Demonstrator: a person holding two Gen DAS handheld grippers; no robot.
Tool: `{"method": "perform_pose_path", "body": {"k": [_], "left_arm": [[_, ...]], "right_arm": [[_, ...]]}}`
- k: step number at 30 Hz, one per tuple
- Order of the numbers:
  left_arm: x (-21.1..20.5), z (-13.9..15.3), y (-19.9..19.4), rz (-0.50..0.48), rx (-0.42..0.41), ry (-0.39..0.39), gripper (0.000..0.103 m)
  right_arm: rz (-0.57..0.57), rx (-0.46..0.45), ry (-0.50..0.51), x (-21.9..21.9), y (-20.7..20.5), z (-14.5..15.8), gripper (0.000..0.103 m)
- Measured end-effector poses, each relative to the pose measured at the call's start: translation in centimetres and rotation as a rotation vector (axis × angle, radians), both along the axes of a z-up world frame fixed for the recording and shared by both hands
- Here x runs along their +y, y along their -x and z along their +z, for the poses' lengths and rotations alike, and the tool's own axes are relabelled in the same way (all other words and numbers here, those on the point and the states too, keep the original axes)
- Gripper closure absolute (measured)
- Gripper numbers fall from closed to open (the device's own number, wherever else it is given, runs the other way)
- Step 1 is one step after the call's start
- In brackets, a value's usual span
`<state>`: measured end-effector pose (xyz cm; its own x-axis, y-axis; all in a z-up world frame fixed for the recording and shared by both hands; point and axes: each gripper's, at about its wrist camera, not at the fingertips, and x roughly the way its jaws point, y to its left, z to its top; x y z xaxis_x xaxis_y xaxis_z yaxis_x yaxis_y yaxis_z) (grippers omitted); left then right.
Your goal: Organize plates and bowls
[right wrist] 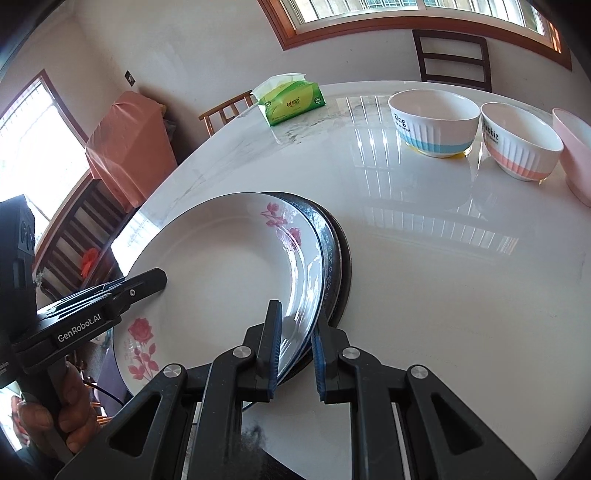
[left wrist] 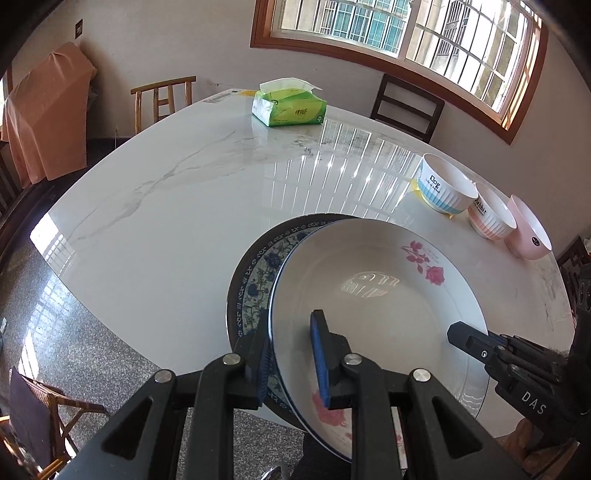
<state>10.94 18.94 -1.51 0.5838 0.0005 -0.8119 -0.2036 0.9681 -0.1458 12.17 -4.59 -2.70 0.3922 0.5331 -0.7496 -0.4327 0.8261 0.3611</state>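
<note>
**Two grippers clamp a stack of plates at the near edge of the marble table**

A white rose plate [left wrist: 373, 295] sits on top of a blue-patterned plate [left wrist: 255, 280], and both overhang the near edge of the white marble table [left wrist: 166, 206]. In the right wrist view a darker rim shows under the blue pattern, though whether it belongs to a third plate cannot be told.

The left gripper [left wrist: 293, 354] is clamped on the left rim of the stack — one blue pad inside the rose plate's bowl, the other outside, against the patterned plate's border. The right gripper [right wrist: 295, 347] is closed on the opposite rim in the same way, its pads pressing on the plate edges between them. A hand [right wrist: 55, 417] around the left gripper's handle shows at the lower left of the right wrist view. Whether the stack rests on the table or is carried just above it cannot be told.

Along the right edge of the table stand three bowls in a row, well apart from the plates: a white bowl with a blue band [right wrist: 432, 122], a white bowl with a pink band [right wrist: 521, 140] just beside it, and a plain pink bowl [right wrist: 576, 155] tipped at the end. A green tissue pack [left wrist: 290, 105] lies near the far edge — wooden chairs [left wrist: 164, 98] stand beyond it, under a barred window [left wrist: 406, 33].
</note>
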Motion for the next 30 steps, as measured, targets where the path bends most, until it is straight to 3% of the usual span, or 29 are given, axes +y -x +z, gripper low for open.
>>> {"method": "perform_pose_path", "body": {"k": [22,27,30], "left_arm": [[1.1,-1.2,-1.1,0.024,0.017,-0.007,0.083],[0.5,0.6,-0.7,0.011,-0.065,-0.074,0.083],[0.4,1.3,-1.0,0.009,-0.079,-0.055,0.083]], "right_arm": [[0.016,-0.023,0.038,1.6,-0.2,-0.4,0.088],[0.020,-0.067,0.074,2.0,-0.1,-0.3,0.088],[0.017,-0.063,0.086,2.2,-0.3,-0.5,0.088]]}}
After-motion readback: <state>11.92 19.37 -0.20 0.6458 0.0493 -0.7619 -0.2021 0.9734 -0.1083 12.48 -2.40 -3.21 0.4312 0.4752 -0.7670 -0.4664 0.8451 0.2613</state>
